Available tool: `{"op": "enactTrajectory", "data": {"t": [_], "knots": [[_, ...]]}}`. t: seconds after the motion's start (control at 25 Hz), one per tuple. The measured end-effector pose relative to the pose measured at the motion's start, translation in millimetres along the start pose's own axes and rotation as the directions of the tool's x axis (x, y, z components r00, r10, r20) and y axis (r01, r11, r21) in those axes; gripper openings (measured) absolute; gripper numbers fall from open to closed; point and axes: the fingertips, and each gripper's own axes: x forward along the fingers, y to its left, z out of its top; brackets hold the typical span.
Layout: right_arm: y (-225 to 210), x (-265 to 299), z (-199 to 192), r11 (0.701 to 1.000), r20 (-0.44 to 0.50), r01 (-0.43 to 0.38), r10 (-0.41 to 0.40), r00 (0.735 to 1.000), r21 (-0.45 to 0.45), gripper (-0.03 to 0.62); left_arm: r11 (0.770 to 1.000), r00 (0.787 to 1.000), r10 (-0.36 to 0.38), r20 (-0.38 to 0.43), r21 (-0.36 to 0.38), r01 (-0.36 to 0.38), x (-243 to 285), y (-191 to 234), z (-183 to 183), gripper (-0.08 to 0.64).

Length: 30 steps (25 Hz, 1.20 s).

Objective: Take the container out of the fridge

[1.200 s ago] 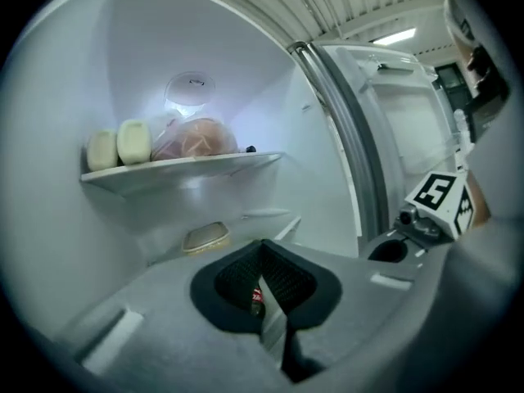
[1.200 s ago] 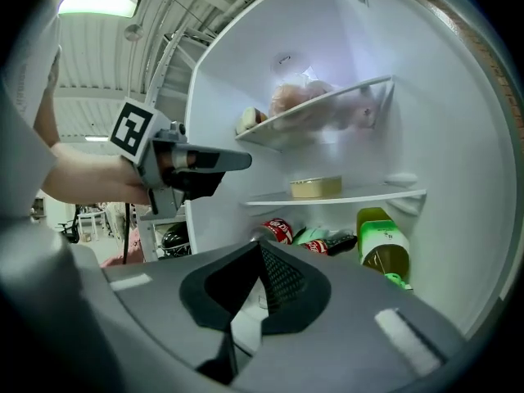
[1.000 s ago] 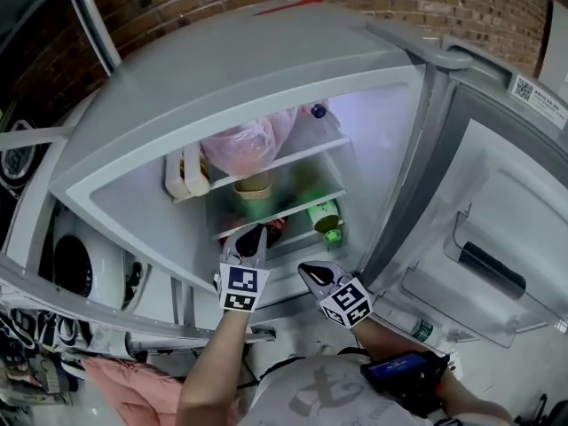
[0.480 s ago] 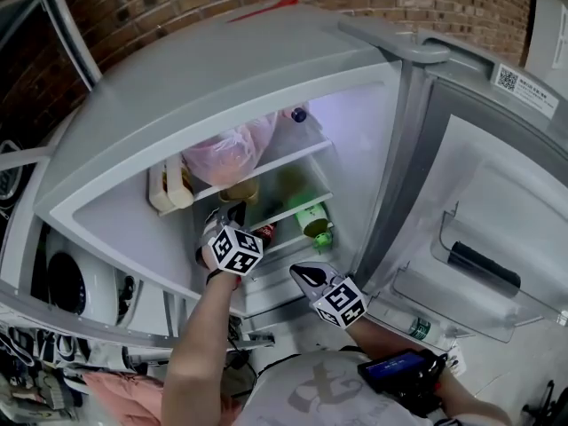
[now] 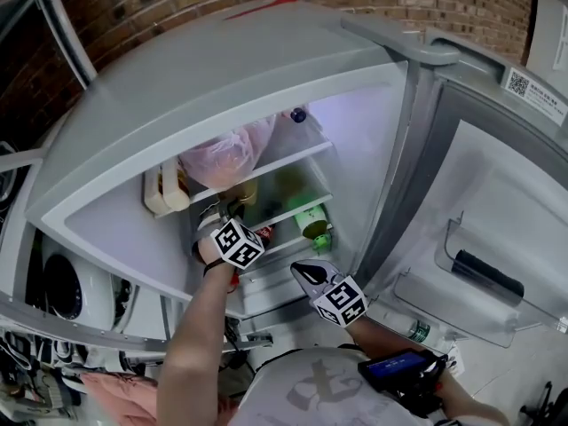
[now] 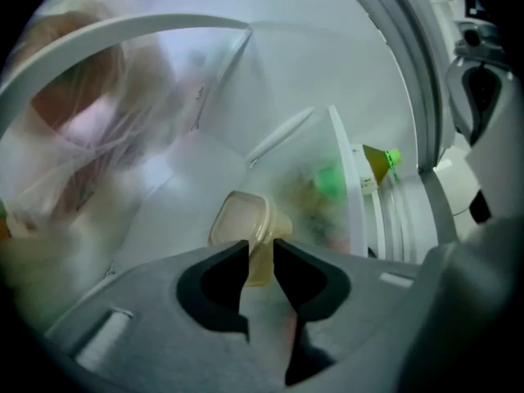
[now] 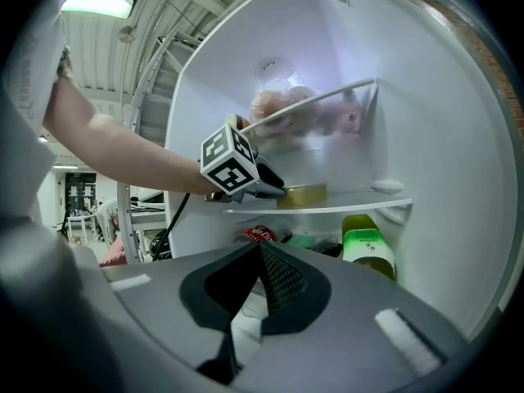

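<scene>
1. Fridge (image 5: pixel 222 69): door (image 5: pixel 497 193) stands open to the right, and the shelves are in view.
2. Container (image 6: pixel 244 222): a tan lidded tub. It sits on the middle shelf (image 7: pixel 344 205), towards the left, under the pink bag (image 5: pixel 226 153) on the shelf above. It is not yet out of the fridge.
3. Left gripper (image 6: pixel 260 256): reaches in over the middle shelf. The jaws are narrow, with the container's near wall between the tips. The tips appear to press on it, but this view is blurred, so the firmness of the hold is uncertain.
4. Right gripper (image 7: pixel 254 252): jaws are together with nothing between them. It hangs low in front of the fridge, apart from the shelves.
5. Lower shelf: holds a green bottle (image 7: pixel 367 248) and a red can (image 7: pixel 260 234), neither of them touched.
6. Step in hand: securing the container before drawing it out.
   - The grip takes only one wall, so the tub is likely to tip.
   - It is best lifted just clear of the shelf, kept level, and drawn straight back.
   - It should pass under the bag and clear of the shelf's front edge.
   - The right gripper is free to support the base if the tub sags.
7. Change from a second ago:
   - The left gripper was then outside the fridge, in front of the lower shelf, and has since gone up and in to the container.
   - The right gripper has barely shifted.
   - The container is in the same place.
</scene>
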Motion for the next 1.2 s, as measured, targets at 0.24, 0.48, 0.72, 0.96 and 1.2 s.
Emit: {"op": "enactTrajectory", "data": {"t": [0.24, 0.48, 0.72, 0.96, 1.2], "knots": [[-1.1, 2.5, -1.8, 1.0, -0.005, -0.006, 0.006, 1.0, 0.008, 0.006, 0.996, 0.999, 0.008, -0.032, 0.092, -0.005, 7.0, -0.5, -0.5, 0.101], [-6.4, 2.2, -0.9, 1.0, -0.004, 0.0, 0.0, 1.0, 0.019, 0.006, 0.99, 0.999, 0.019, -0.034, 0.143, -0.014, 11.7, 0.7, 0.6, 0.073], [-4.6, 3.1, -1.8, 1.0, -0.006, -0.012, 0.013, 1.0, 0.025, 0.006, 0.988, 0.999, 0.048, -0.025, 0.149, -0.044, 5.7, 5.3, 2.6, 0.038], [3.6, 5.0, -4.7, 0.999, -0.011, -0.042, 0.042, 0.999, 0.027, 0.006, 0.984, 0.998, 0.053, -0.025, 0.172, -0.048, -5.4, -1.2, 5.4, 0.037], [10.7, 2.3, -8.9, 0.997, -0.021, -0.072, 0.072, 0.997, 0.016, 0.006, 0.982, 0.997, 0.079, -0.01, 0.17, -0.076, -25.3, -6.9, 9.8, 0.037]]}}
